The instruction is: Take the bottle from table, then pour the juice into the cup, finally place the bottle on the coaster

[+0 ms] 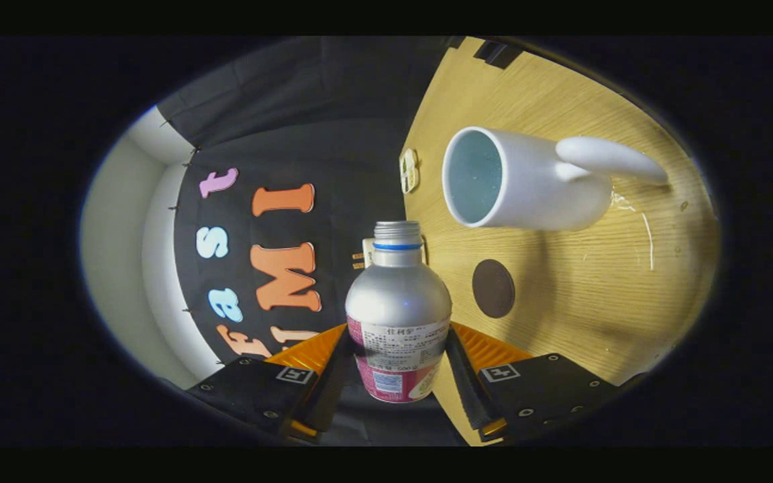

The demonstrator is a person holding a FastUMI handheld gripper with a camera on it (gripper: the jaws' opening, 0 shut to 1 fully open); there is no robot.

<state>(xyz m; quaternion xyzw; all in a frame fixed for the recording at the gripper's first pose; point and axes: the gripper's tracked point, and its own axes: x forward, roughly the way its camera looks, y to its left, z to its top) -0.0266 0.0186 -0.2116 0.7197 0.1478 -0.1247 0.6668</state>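
Gripper [398, 365] clamped on the bottle [398, 315], both fingers pressing its labelled lower body, cap off and neck pointing ahead, view rolled sideways; beyond the neck the table [574, 295] carries the round dark coaster [493, 288] nearest, the white cup [527, 180] farther off, its mouth open.

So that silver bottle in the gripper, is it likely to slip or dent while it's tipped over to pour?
The bottle looks like smooth, stiff metal, so it probably won't dent. Both fingers of the gripper press its labelled lower body, which likely gives some grip, though the rounded wall might twist. Its cap seems off, so juice may spill early toward the cup.
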